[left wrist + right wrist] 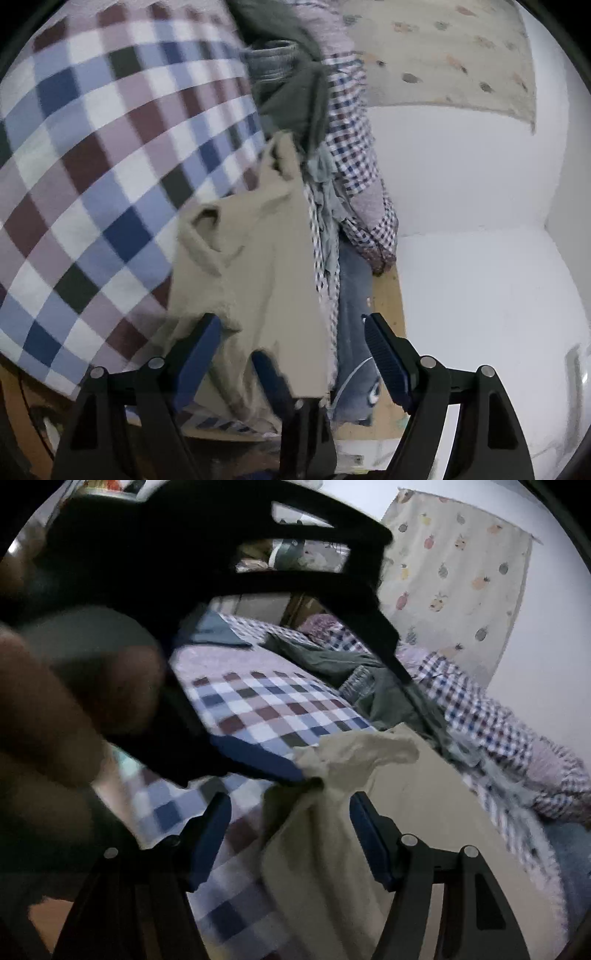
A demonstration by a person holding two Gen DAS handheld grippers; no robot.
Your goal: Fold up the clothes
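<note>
A beige garment [258, 258] lies bunched on the checked bed sheet [92, 147]. In the left wrist view my left gripper [295, 350] is open wide, with the beige cloth reaching between its fingers. A blue finger pad of the right gripper [271, 376] pokes into the cloth there. In the right wrist view my right gripper [290, 834] is open too, and the beige garment [332, 849] lies between its fingers. The left gripper [258, 755] looms across that view, held by a hand [55, 720]. Its lower pad touches a crumpled edge of the cloth.
A heap of other clothes runs along the bed by the wall: a dark green garment [299, 99], jeans [354, 332] and a small-check shirt [480, 709]. A fruit-print curtain [454, 572] hangs on the white wall [461, 184]. A wooden bed edge [388, 295] shows below.
</note>
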